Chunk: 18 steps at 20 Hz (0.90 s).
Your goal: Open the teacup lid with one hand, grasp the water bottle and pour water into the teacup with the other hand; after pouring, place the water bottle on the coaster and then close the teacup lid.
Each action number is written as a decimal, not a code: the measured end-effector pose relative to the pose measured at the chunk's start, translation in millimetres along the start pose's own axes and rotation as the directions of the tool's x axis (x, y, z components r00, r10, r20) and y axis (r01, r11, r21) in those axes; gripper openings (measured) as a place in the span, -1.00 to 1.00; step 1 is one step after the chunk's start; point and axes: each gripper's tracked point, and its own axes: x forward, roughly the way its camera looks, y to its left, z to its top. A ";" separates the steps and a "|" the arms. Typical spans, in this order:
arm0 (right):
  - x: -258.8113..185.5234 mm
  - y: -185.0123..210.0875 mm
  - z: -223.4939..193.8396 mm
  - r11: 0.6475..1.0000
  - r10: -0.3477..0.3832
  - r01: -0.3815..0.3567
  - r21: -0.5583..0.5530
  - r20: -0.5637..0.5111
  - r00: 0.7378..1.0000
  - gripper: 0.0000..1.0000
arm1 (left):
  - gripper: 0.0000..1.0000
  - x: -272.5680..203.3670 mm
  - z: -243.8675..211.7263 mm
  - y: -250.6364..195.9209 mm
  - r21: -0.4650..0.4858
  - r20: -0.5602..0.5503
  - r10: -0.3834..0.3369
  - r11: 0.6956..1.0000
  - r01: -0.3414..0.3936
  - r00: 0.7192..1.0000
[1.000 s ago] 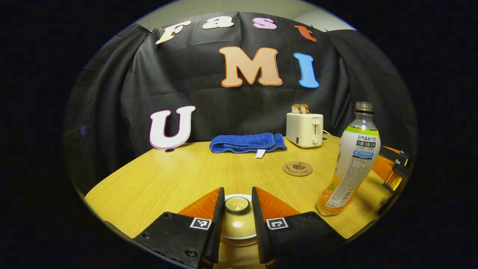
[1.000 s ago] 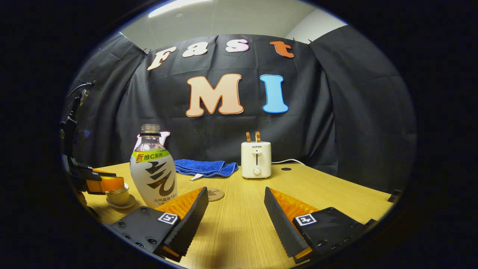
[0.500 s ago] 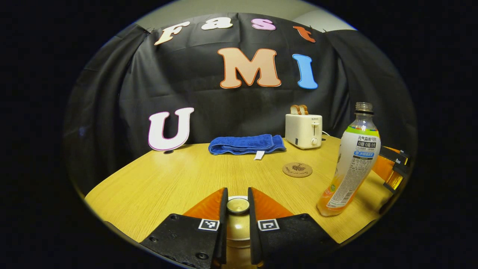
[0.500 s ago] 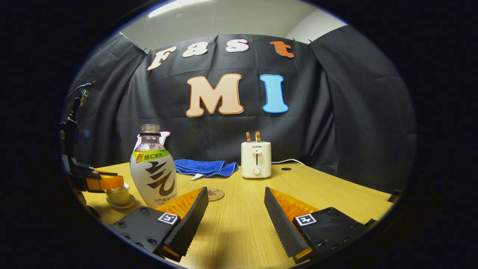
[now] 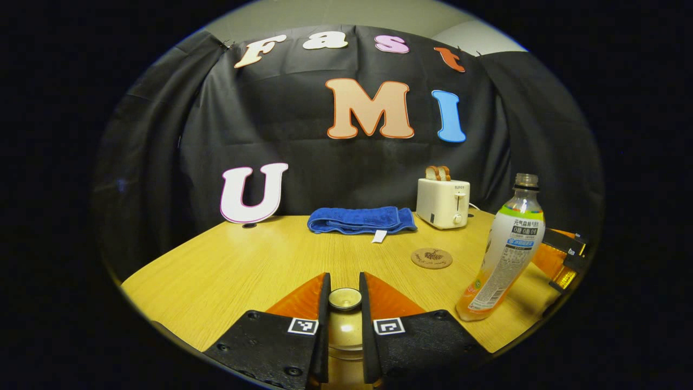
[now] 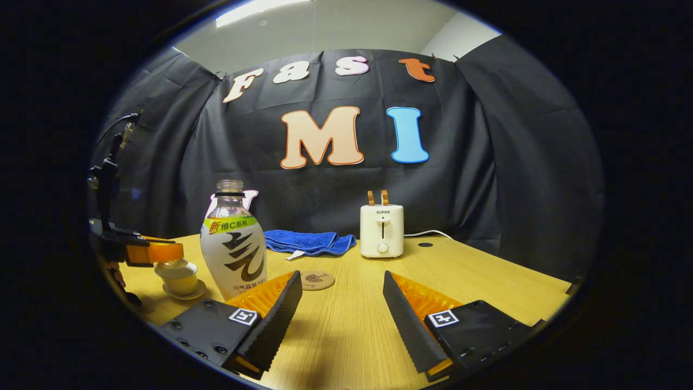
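Observation:
My left gripper is shut on the knob of the pale teacup lid. In the right gripper view that gripper holds the lid just above the teacup, which sits on its saucer. The uncapped water bottle with a white label stands upright to the right of the cup, also seen as the bottle left of my right gripper. That gripper is open with nothing between its fingers. A round cork coaster lies behind the bottle, the same coaster just beyond my right gripper's left finger.
A white toaster with toast in it stands at the back of the wooden table, with a folded blue towel to its left. My right gripper shows at the right edge, behind the bottle.
My left gripper closed on the lid knob and has risen slightly, lifting the lid off the teacup. The right gripper shifted a little and stays open.

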 end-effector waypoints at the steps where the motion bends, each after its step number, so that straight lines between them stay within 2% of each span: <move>1: -2.1 1.6 0.3 1.000 0.012 -0.012 0.000 -0.001 1.000 1.00 | -0.55 -1.8 4.0 0.8 0.004 0.010 0.003 1.000 -0.003 1.000; 2: -4.5 4.9 -0.2 1.000 0.029 -0.029 0.001 -0.001 1.000 0.87 | -0.55 -4.3 8.0 2.7 0.007 0.021 0.007 1.000 -0.008 1.000; 3: -7.1 8.5 -0.3 0.999 0.048 -0.048 0.002 -0.002 0.999 0.86 | -0.55 -6.6 10.8 4.2 0.008 0.028 0.011 1.000 -0.011 1.000; 9: -22.6 43.7 -2.2 0.983 0.185 -0.185 0.008 -0.011 0.983 0.86 | -0.55 -17.3 21.1 15.1 0.010 0.053 0.031 0.999 -0.032 0.998; 11: -27.1 53.1 0.1 0.977 0.215 -0.215 0.008 -0.003 0.977 0.94 | -0.55 -20.3 21.8 17.8 0.014 0.054 0.037 0.999 -0.037 0.998; 13: -30.6 62.9 -1.8 0.970 0.242 -0.242 0.011 -0.007 0.970 0.87 | -0.55 -22.9 23.1 20.6 0.018 0.059 0.042 0.999 -0.043 0.997; 14: -31.0 66.2 -3.0 0.968 0.252 -0.252 0.010 -0.008 0.968 0.94 | -0.55 -24.4 24.2 21.6 0.020 0.062 0.044 0.999 -0.045 0.997; 15: -32.3 70.1 -2.3 0.965 0.262 -0.262 0.011 -0.009 0.965 0.86 | -0.54 -26.1 24.4 23.6 0.022 0.064 0.047 0.999 -0.049 0.997; 17: -32.4 78.4 -2.3 0.960 0.279 -0.279 0.010 -0.011 0.960 0.86 | -0.55 -28.5 26.5 27.3 0.021 0.070 0.053 0.998 -0.055 0.996; 18: -31.7 81.7 -2.9 0.958 0.286 -0.286 0.010 -0.012 0.958 0.94 | -0.55 -30.1 27.0 29.1 0.019 0.072 0.057 0.998 -0.058 0.996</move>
